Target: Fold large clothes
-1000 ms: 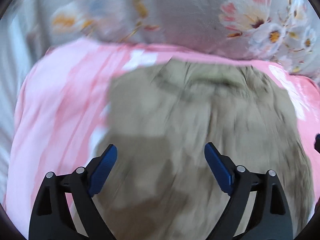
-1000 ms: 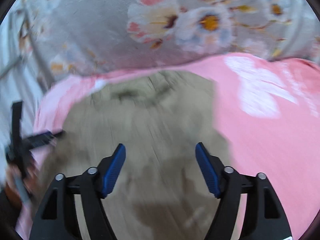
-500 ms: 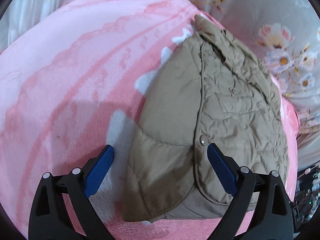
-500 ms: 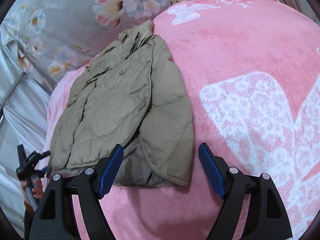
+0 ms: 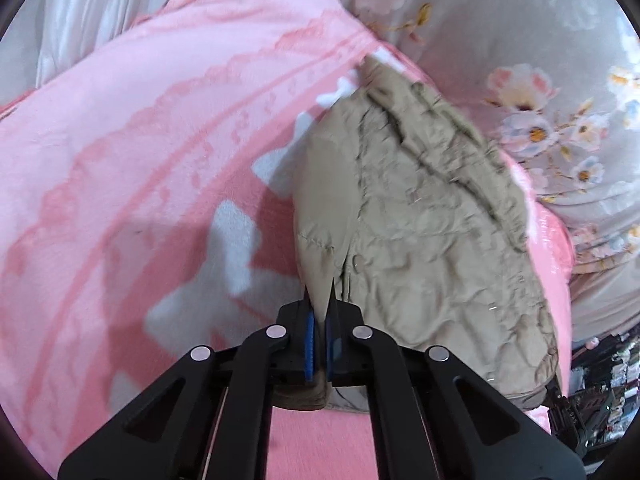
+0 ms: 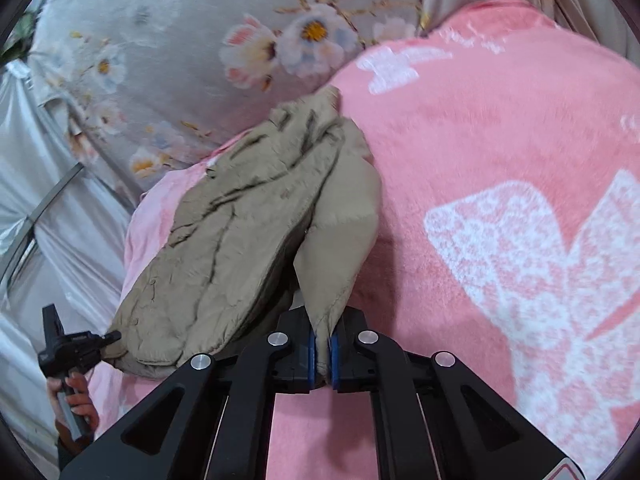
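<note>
My left gripper point(image 5: 319, 300) has just closed and pinches the near hem of the khaki jacket point(image 5: 420, 220). My right gripper point(image 6: 323, 344) has likewise just closed, clamping a fold of the same jacket's near edge. The jacket lies folded lengthwise on the pink blanket point(image 6: 500, 140), collar end toward the grey floral bedding point(image 6: 180, 40). In the right view my hand point(image 6: 74, 404) holds the left tool.
</note>
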`<action>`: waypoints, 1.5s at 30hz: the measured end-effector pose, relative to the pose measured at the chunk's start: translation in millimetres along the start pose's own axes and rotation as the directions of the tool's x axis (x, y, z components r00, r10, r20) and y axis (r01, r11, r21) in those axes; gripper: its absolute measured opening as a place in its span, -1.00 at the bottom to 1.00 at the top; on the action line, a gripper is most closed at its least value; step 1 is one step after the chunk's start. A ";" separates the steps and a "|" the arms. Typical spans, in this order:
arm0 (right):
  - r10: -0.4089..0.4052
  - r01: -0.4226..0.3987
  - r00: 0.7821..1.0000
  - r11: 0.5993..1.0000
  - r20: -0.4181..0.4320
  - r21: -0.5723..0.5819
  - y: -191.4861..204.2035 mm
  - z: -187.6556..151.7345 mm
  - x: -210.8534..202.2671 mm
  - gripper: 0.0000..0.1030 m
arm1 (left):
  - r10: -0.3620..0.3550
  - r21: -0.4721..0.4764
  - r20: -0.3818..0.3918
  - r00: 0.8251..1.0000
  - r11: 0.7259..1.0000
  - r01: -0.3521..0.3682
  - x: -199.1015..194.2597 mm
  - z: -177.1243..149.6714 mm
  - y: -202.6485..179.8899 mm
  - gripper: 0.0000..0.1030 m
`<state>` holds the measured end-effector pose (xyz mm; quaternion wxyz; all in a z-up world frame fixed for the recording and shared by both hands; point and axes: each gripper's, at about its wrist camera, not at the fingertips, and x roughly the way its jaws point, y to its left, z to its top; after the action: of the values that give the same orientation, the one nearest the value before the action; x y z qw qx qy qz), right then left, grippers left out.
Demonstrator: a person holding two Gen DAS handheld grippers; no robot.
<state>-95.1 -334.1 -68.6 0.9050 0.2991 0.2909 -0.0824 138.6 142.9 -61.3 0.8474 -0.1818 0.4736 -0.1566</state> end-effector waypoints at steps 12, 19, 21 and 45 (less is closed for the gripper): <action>0.101 -0.065 0.975 0.982 0.200 -0.179 47.7 -8.2 -184.1 -0.91 | -0.172 0.047 0.174 0.970 0.985 0.166 -192.1 -42.2 -8.5 -0.96; 0.115 -0.074 0.946 0.987 0.302 -0.144 52.9 64.3 -143.9 -0.91 | -0.102 0.135 0.279 0.955 0.989 0.067 -167.3 21.3 -64.0 -0.94; 0.077 -0.050 0.954 0.994 0.288 -0.102 48.3 87.6 -102.6 -0.91 | -0.053 0.125 0.265 0.963 0.992 0.020 -133.7 46.4 -73.4 -0.94; -0.232 0.234 0.970 0.972 0.073 -0.022 0.5 121.9 140.3 -0.91 | 0.348 0.118 0.103 0.932 0.926 -0.359 134.1 113.3 -75.2 -0.89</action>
<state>77.9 -402.0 -69.7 0.9032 0.2460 0.2933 -0.1943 296.3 35.8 -72.0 0.8903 -0.0422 0.4526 -0.0255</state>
